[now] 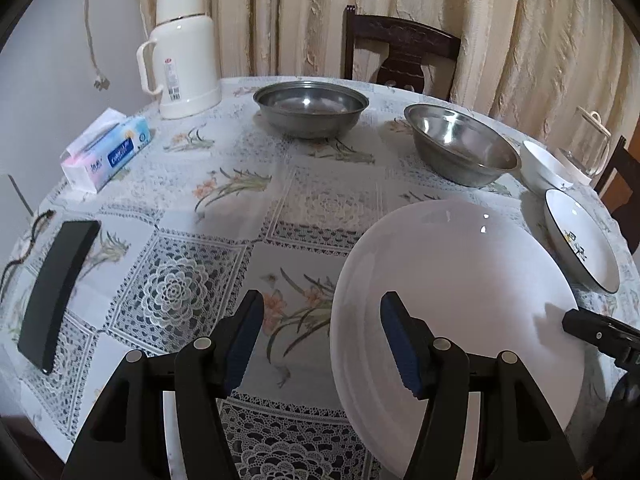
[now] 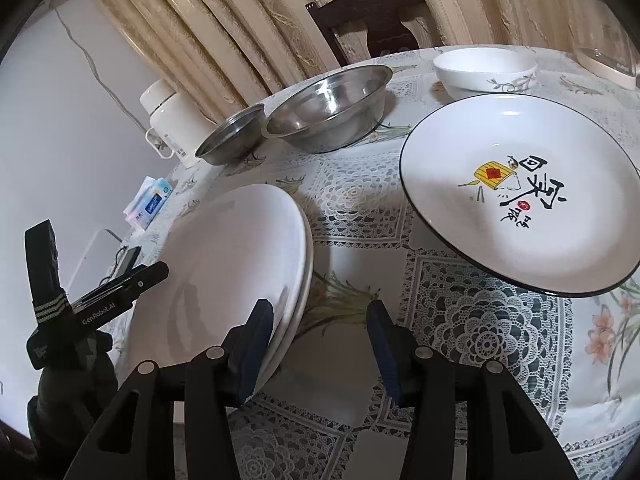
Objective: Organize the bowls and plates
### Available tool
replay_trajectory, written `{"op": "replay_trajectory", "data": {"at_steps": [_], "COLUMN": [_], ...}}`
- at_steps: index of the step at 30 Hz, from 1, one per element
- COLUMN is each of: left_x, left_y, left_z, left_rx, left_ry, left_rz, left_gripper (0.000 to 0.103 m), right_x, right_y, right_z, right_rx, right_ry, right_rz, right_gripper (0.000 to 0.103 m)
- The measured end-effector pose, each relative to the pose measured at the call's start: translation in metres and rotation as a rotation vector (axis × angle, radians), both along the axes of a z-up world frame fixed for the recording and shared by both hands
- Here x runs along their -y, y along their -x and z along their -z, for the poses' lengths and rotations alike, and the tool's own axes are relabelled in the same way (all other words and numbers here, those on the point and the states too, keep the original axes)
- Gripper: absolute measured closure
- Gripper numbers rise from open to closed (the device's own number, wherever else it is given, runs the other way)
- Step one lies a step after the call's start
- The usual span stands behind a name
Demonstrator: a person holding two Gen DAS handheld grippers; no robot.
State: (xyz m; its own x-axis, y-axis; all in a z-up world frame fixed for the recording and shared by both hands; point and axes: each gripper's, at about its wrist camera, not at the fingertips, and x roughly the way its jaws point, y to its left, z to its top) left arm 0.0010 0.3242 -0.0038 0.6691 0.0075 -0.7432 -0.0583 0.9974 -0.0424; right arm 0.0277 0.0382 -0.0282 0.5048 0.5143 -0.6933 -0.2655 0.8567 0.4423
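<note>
Ceramic white plates (image 2: 224,264), stacked on the bench (image 1: 224,216) near its front edge, look heavy, slick and breakable; grip at the rim. Smaller, the painted plate (image 2: 520,196) sits right. Left tongs (image 1: 322,338) and right tongs (image 2: 320,344) both gape, holding nothing.

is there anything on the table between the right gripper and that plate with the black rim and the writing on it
Nothing visible does. The right gripper is open over bare tablecloth, and the black-rimmed plate lies ahead to its right with only cloth between. The stack of white plates sits off to the gripper's left, clear of that path.
</note>
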Motion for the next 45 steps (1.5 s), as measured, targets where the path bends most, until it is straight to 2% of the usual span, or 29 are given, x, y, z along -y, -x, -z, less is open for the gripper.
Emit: {"op": "replay_trajectory", "data": {"at_steps": [20,32,45], "left_x": [0.041,0.093,0.135], "left_y": [-0.002,-0.005,-0.013], "left_z": [-0.014,-0.021,-0.025], "left_rx": [0.023,0.042,0.033], "left_ry": [-0.072,-0.101,-0.095], "left_rz": [0.030,0.123,0.191], "left_gripper": [0.041,0.041,0.041], "right_x": [0.032,0.064,0.094], "right_y": [0.014,0.024,0.026], "right_z": [-0.009,-0.011,-0.007], "right_rx": [0.055,0.075,0.063], "right_ry": [-0.076,-0.096,-0.115], "right_rz": [0.012,0.078,0.162], "right_gripper": [0.051,0.051,0.051]}}
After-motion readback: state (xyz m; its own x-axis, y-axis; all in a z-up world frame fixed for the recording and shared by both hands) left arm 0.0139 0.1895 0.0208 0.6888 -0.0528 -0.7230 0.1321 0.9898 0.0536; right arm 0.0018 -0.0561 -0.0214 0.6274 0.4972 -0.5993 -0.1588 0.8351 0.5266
